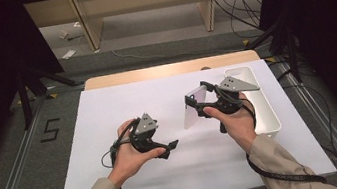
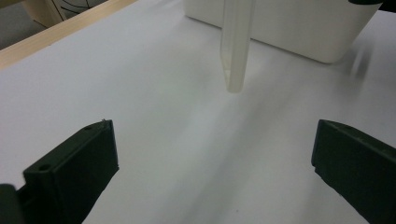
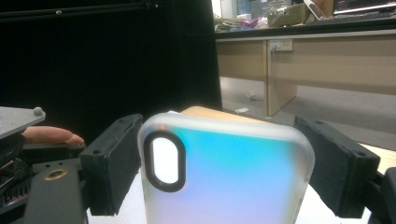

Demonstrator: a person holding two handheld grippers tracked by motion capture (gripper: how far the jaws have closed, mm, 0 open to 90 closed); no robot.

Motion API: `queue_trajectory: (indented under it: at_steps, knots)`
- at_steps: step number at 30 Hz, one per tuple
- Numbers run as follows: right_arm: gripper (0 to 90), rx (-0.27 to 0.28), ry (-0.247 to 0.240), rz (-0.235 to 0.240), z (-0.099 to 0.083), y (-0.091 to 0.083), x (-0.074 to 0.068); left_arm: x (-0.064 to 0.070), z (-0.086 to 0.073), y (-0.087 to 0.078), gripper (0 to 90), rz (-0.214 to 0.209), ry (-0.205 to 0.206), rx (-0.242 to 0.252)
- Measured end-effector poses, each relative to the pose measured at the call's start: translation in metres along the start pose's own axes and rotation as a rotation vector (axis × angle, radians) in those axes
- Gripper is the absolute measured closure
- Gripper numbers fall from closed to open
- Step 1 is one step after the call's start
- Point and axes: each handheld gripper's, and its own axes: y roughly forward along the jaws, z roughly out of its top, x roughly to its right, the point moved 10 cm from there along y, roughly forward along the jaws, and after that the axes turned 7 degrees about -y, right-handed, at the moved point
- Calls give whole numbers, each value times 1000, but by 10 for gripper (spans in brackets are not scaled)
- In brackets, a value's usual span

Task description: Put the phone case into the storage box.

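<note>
A translucent frosted phone case (image 1: pixel 193 109) hangs upright above the white table top (image 1: pixel 108 113), its lower end off the surface. My right gripper (image 1: pixel 197 93) is shut on its upper end. In the right gripper view the case (image 3: pixel 224 186) sits between the two black pads (image 3: pixel 112 163), oval camera cut-out at its top left, with my right gripper (image 3: pixel 224 163) clamped across its width. My left gripper (image 1: pixel 169 149) is held low at the table's middle, open and pointing right. In its own view my left gripper (image 2: pixel 215 163) is wide open over bare table, the case (image 2: pixel 236 46) edge-on ahead.
A white rectangular bin (image 1: pixel 266 110) stands at the table's right edge, behind the right hand, and shows in the left gripper view as a white bin (image 2: pixel 289 23). A wooden strip (image 1: pixel 168 69) borders the far side. Cables lie on the floor beyond.
</note>
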Motion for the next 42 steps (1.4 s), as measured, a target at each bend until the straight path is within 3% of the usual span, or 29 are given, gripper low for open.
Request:
queue_trajectory:
  at_steps: [11,42]
  knots:
    - [192,6,2,-8,3,-2,4,-12,-6,-12,0,8,11,6]
    - [192,10,-3,-34,7,-8,14,-43,-26,-38,0,58,-16,0]
